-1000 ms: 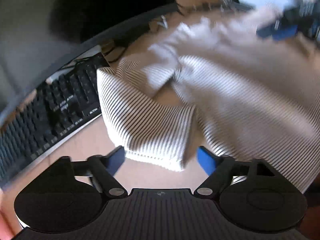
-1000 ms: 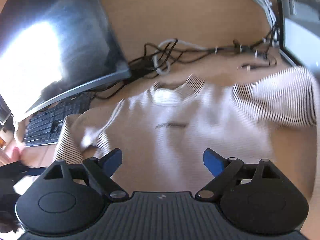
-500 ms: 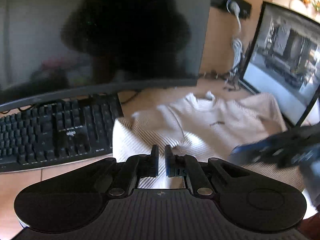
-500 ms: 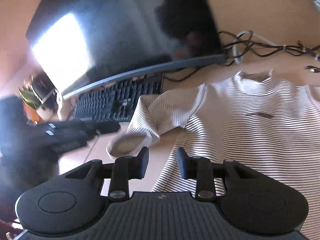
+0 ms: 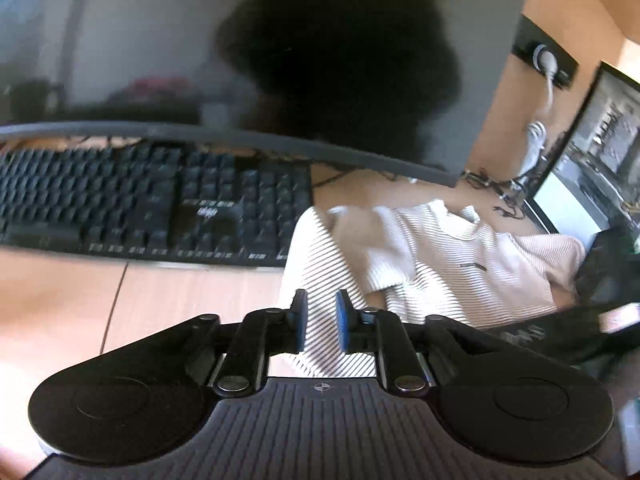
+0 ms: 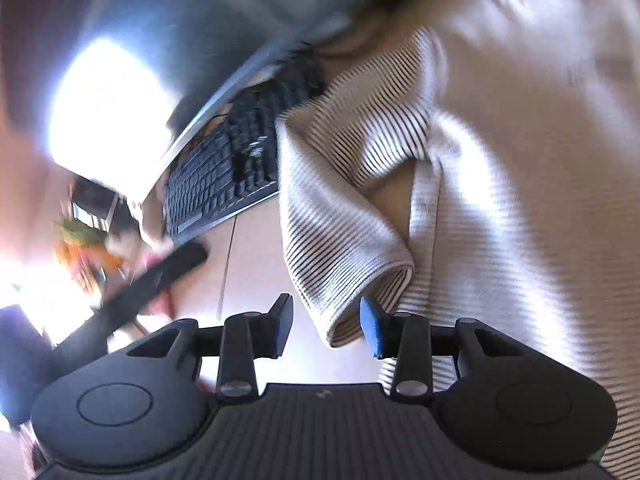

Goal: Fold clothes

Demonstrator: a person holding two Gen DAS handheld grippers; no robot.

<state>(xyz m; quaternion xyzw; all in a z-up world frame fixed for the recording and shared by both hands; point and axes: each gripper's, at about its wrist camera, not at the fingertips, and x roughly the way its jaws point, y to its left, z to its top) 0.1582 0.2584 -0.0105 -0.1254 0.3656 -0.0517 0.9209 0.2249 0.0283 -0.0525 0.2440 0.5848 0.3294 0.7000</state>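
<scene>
A cream shirt with thin dark stripes (image 5: pixel 440 264) lies front-up on the wooden desk (image 5: pixel 180 292), its collar toward the screens. Its left sleeve (image 5: pixel 316 256) is folded down toward me. My left gripper (image 5: pixel 322 320) hovers over that sleeve with only a narrow gap between its blue pads; striped cloth shows through the gap, and I see no pinch. In the right wrist view the shirt (image 6: pixel 520 200) fills the right side. The sleeve's cuff (image 6: pixel 360 300) sits between the fingers of my right gripper (image 6: pixel 326 320), which is open and not touching it.
A black keyboard (image 5: pixel 140 208) lies left of the shirt, under a large dark monitor (image 5: pixel 200 60). A second, lit screen (image 5: pixel 592 160) and cables (image 5: pixel 492 184) stand at the back right. A dark blurred shape (image 5: pixel 600 280) crosses the shirt's right side.
The left gripper went from wide open at the cuff to nearly shut and has parted slightly. The right gripper swung left to the sleeve cuff, narrowing and then widening around it.
</scene>
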